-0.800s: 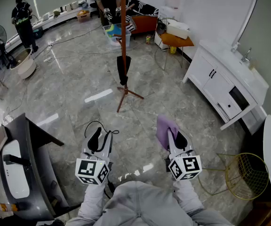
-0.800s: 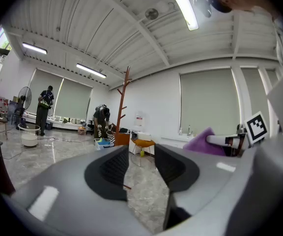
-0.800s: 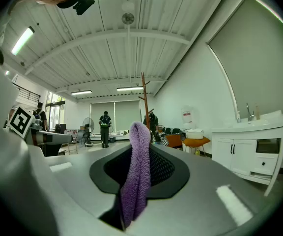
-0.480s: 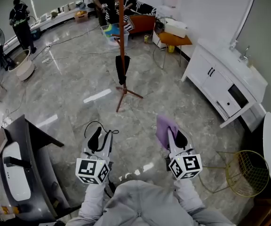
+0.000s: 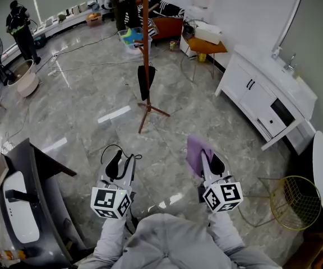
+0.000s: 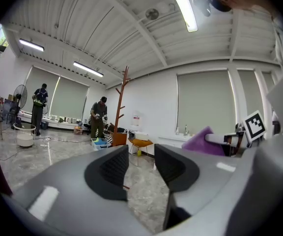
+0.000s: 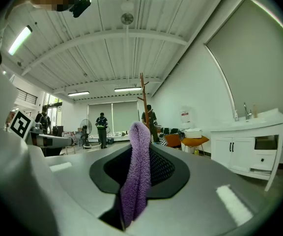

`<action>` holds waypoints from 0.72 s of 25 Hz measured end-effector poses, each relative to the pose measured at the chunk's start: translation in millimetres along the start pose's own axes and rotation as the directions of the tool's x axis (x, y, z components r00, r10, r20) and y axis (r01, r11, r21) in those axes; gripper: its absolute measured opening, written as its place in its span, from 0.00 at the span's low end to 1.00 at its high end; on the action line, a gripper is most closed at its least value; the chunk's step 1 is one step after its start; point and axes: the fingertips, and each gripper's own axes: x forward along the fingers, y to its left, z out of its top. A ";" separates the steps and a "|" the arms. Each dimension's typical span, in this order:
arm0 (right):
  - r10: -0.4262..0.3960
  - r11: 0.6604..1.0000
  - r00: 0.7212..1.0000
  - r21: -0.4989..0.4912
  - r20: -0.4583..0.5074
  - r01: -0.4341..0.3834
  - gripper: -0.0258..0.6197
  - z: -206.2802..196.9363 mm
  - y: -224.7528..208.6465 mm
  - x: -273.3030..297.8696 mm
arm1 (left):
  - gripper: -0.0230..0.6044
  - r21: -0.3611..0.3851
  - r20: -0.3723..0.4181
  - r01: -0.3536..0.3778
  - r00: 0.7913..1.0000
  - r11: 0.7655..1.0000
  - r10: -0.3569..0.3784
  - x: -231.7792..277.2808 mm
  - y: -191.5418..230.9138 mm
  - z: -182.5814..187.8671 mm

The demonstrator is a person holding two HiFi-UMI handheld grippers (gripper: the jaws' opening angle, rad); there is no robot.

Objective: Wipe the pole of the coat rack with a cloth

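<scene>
Purple cloth stands up from the right gripper in the lower right-centre of the head view, pinched between its jaws. The left gripper hovers level with it at lower left-centre, above the grey marble floor. Well apart from both, in the upper centre, the reddish-brown coat rack rises on splayed legs, with a dark garment hanging against its pole. A white cabinet lines the right side, and a person stands at the far upper left.

From the left gripper view, the left gripper has its two dark pads a narrow gap apart with nothing held; only floor shows between them. The coat rack stands far off, left of centre, beside another person. The cloth pokes up at the right edge.

From the right gripper view, the right gripper is closed on the cloth, which runs as a folded fuzzy strip up the middle of the frame and rounds over above the pads. The coat rack shows small in the distance just above the cloth's top.
</scene>
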 end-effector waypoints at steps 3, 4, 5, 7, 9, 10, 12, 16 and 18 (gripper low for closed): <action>-0.024 1.000 1.000 0.021 0.015 0.024 0.14 -0.7 5.3 -0.8 | 0.31 0.001 -0.001 0.025 1.000 1.000 -0.025 -1.1 5.6 -1.5; -0.035 0.999 0.999 0.020 0.017 0.035 0.14 -2.5 7.3 -1.8 | 0.31 0.004 -0.001 0.035 0.999 0.999 -0.035 -1.6 7.6 -2.7; -0.046 0.999 0.999 0.021 0.018 0.045 0.14 -5.0 9.9 -3.1 | 0.31 0.006 -0.002 0.043 0.999 0.999 -0.043 -2.3 10.1 -4.4; -0.064 0.998 0.998 0.027 0.018 0.063 0.14 -11.3 15.7 -6.1 | 0.31 0.009 -0.006 0.057 0.998 0.998 -0.057 -3.6 16.1 -8.2; -0.080 0.996 0.997 0.031 0.010 0.080 0.14 -16.3 20.0 -7.4 | 0.31 0.007 -0.011 0.068 0.998 0.998 -0.068 -3.2 21.9 -9.7; -0.088 0.996 0.996 0.033 0.003 0.088 0.14 -18.0 21.0 -7.0 | 0.31 0.006 -0.013 0.071 0.997 0.997 -0.071 -2.4 24.4 -9.5; -0.101 0.994 0.995 0.037 -0.006 0.101 0.14 -19.5 21.0 -3.8 | 0.31 0.004 -0.016 0.076 0.997 0.997 -0.076 0.8 29.6 -8.3; -0.111 0.993 0.994 0.035 0.003 0.111 0.14 -18.4 18.2 12.3 | 0.31 0.000 -0.012 0.075 0.997 0.997 -0.075 14.6 42.3 -8.0; -0.109 0.994 0.994 0.034 0.005 0.108 0.14 -18.7 16.1 25.7 | 0.31 -0.002 -0.011 0.072 0.997 0.997 -0.072 24.7 49.2 -8.2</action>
